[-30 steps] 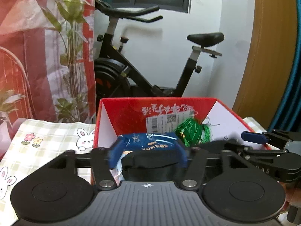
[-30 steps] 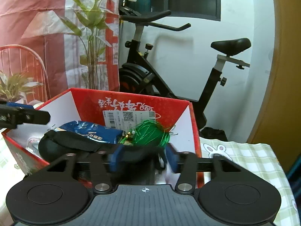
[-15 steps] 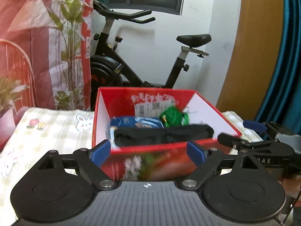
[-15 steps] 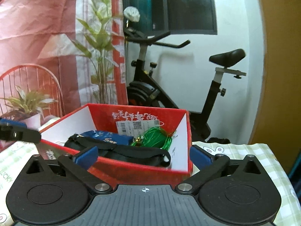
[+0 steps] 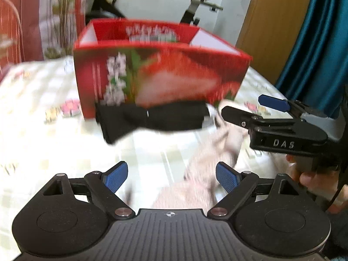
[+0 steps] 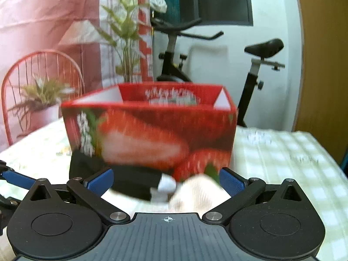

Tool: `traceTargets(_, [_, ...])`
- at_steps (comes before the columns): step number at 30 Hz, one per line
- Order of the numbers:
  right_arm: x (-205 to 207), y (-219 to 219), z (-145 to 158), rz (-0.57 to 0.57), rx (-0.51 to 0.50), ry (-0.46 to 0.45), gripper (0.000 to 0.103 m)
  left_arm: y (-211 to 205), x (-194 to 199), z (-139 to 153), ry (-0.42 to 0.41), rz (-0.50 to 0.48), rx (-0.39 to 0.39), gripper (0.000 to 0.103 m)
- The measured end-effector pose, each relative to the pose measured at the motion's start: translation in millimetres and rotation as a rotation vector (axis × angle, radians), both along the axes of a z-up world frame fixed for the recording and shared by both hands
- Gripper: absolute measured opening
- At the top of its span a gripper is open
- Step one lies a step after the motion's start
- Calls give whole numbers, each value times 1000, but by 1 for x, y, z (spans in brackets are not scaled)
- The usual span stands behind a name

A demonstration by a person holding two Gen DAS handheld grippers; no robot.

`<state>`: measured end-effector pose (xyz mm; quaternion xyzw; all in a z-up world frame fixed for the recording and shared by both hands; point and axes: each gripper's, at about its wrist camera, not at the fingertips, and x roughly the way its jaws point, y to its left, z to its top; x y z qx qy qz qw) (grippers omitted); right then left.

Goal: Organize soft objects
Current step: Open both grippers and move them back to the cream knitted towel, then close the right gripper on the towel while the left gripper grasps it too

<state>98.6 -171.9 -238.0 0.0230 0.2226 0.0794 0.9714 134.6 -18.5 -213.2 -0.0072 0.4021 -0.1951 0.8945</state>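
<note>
Left wrist view: left gripper and right gripper both gape empty; black cloth and beige cloth remain outside strawberry box.

We see a table covered by a pale green-and-white checked tablecloth with small printed motifs, blurred here. Directly on it stands a red box printed with strawberries, open at the top. Against the foot of the box's near face lies a black fabric piece, and just beside that, nearer to us, a beige knitted item. We cannot tell whether the two fabrics touch.
</note>
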Motion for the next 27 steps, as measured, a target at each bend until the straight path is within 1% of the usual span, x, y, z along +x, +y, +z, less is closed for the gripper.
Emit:
traceTargets(5, [-9, 1, -17, -8, -2, 31, 103, -3, -4, -9, 17, -16, 31, 89])
traceTargets(10, [-10, -9, -20, -35, 43, 38, 103, -12, -9, -19, 37, -52, 66, 87])
traceTargets(11, [-9, -9, -21, -33, 45, 43, 103, -14, -9, -23, 48, -59, 74, 84])
traceTargets(12, [-9, -9, -22, -31, 43, 46, 103, -14, -9, -27, 54, -60, 83, 74])
traceTargets(13, [-8, -8, -21, -29, 39, 46, 103, -14, -9, -29, 60, -58, 85, 69])
traceTargets(14, [-8, -7, -21, -26, 34, 45, 103, -14, -10, -29, 50, -54, 84, 68])
traceTargets(16, [-8, -5, -22, -18, 26, 47, 103, -12, -9, -30, 46, -37, 88, 59])
traceTargets(19, [-8, -4, -22, -15, 19, 49, 103, -2, -6, -31, 50, 35, 79, 58])
traceTargets(23, [-7, -5, -23, -19, 22, 56, 103, 15, -1, -29, 63, 112, 25, 60])
traceTargets(27, [-1, -9, -22, -31, 42, 75, 102, 21, 12, -25, 95, 110, -6, 60])
